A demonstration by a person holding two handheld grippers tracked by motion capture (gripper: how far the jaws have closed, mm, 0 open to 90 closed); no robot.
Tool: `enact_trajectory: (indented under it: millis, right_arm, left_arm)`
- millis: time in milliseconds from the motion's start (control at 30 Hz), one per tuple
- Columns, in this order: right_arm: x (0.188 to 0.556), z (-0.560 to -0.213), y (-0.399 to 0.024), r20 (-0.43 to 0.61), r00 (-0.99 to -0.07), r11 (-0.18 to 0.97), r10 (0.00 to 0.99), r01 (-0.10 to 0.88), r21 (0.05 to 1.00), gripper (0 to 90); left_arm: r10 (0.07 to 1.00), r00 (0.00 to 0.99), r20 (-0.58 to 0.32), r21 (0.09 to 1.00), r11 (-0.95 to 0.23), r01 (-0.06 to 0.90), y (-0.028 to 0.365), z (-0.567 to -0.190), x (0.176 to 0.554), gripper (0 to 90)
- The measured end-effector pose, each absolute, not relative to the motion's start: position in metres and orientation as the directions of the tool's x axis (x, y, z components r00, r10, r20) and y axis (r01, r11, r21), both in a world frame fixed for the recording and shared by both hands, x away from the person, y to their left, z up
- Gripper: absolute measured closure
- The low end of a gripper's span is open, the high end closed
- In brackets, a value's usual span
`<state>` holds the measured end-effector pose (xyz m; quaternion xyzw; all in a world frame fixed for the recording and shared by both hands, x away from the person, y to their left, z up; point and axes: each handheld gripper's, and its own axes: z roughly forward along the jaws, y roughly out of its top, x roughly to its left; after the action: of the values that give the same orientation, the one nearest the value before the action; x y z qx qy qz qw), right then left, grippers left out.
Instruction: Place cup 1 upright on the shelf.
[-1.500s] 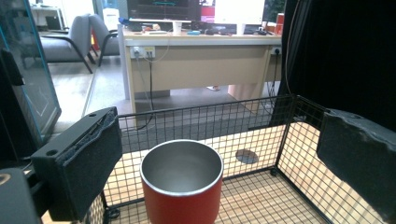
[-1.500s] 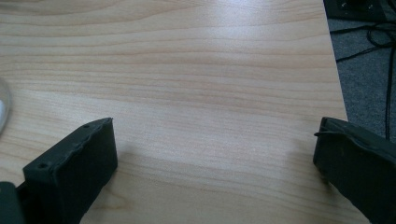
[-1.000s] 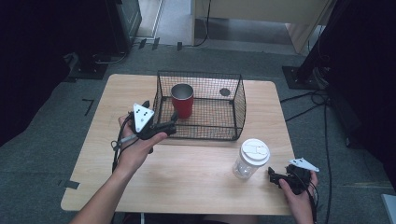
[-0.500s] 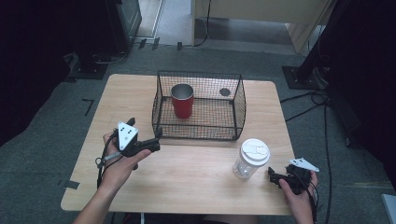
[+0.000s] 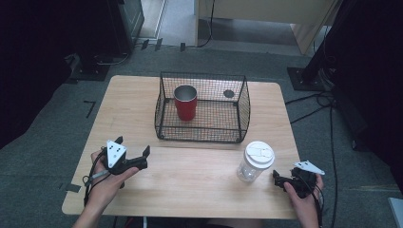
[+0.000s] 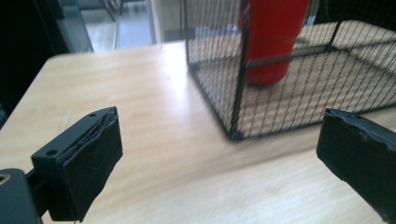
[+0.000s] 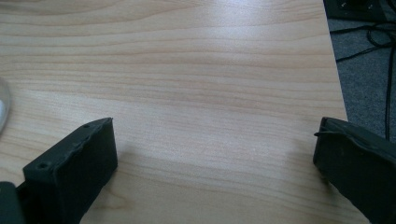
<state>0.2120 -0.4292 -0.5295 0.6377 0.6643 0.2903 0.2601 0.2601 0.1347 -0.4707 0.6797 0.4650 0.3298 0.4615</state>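
High view, looking down on a pale wooden table: resting at the near left corner, the left gripper, black with a grey three-cornered plate on top, jaws spread wide and holding nothing, pointing toward the far right. Sitting at the near right edge, the right gripper, also black and plate-topped, cradled in a hand, just beside a clear plastic jar with a white lid but not touching it. Standing upright inside a black wire-mesh basket at the table's far middle, a red tumbler with a silver rim, placed toward the basket's left side. Lying on the basket floor near its far right corner, a small dark round object, too small to identify.

Left gripper view: showing both black padded jaws far apart over bare wood, the basket's near corner rising between them farther off, the red tumbler behind the mesh, well apart from the jaws.

Right gripper view: showing the jaws likewise wide open above bare wood grain, gripping nothing, with a sliver of the clear jar at the far left edge and grey carpet with cables beyond the table's edge.
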Motion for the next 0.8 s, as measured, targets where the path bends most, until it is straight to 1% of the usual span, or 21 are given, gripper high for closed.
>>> enact_trajectory:
  millis: [167,400,467,533,733,800]
  right_arm:
    - [0.212,-0.529,-0.429,0.024,-0.051,0.018,0.998,0.696,0.718,0.0]
    - [0.212,-0.529,-0.429,0.024,-0.051,0.018,0.998,0.696,0.718,0.0]
    - [0.212,-0.529,-0.429,0.024,-0.051,0.018,0.998,0.696,0.718,0.0]
    - [0.212,-0.529,-0.429,0.024,-0.051,0.018,0.998,0.696,0.718,0.0]
    - [0.212,-0.529,-0.429,0.024,-0.051,0.018,0.998,0.696,0.718,0.0]
    - [0.212,-0.529,-0.429,0.025,-0.050,0.017,0.998,0.697,0.717,0.0]
  left_arm:
    - [0.945,0.327,0.030,0.924,-0.151,0.352,0.150,-0.484,0.257,1.0]
    - [0.944,0.330,0.029,0.908,-0.163,0.387,0.163,-0.493,0.251,1.0]
    - [0.938,0.344,0.045,0.896,-0.190,0.401,0.167,-0.498,0.250,1.0]
    - [0.933,0.359,0.041,0.884,-0.201,0.423,0.171,-0.503,0.250,1.0]
    - [0.930,0.363,0.057,0.850,-0.236,0.471,0.179,-0.512,0.249,1.0]
    - [0.930,0.359,0.078,0.838,-0.256,0.482,0.182,-0.514,0.249,1.0]
